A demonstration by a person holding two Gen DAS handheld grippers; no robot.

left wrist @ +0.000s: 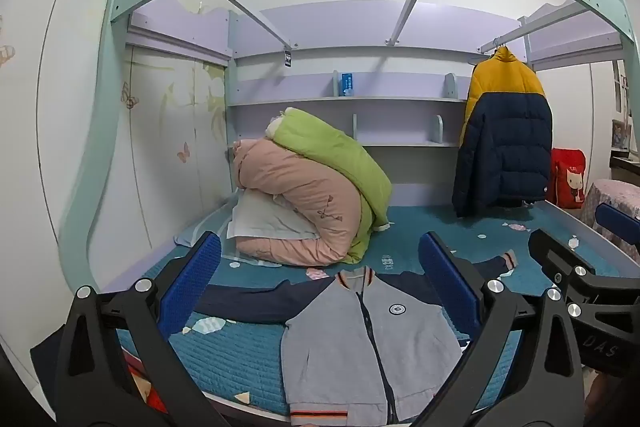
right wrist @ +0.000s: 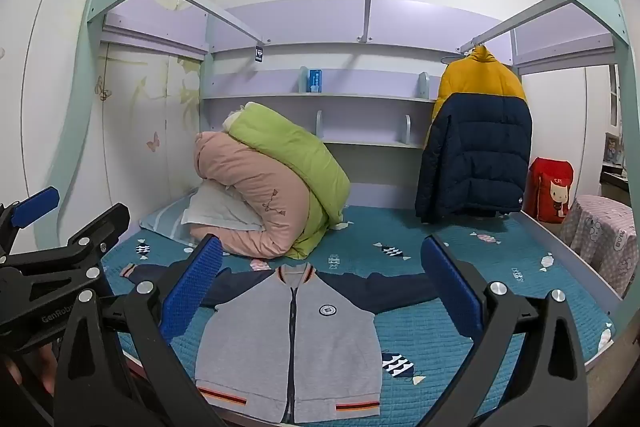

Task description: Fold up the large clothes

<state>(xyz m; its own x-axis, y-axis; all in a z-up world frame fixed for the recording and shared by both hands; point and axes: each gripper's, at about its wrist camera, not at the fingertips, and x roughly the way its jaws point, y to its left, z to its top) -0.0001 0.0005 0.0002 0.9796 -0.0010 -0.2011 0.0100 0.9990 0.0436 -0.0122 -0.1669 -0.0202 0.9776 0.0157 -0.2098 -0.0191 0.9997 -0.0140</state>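
Jacket (right wrist: 292,339), grey body with navy sleeves, is lying flat and zipped on the teal bed (right wrist: 460,259), hem at the near edge, sleeves spread toward both side edges. Left gripper (left wrist: 320,287) is hovering above it, fingers (left wrist: 192,283) spread wide, holding nothing. Right gripper (right wrist: 322,287) is hovering likewise, fingers (right wrist: 452,287) spread, touching nothing. Pink and green quilts (right wrist: 272,187) are sitting rolled near the far left corner. Yellow-navy puffer coat (right wrist: 476,143) is hanging over the far right corner.

Bright, even light from overhead — sharp, edges fisheye-bent.
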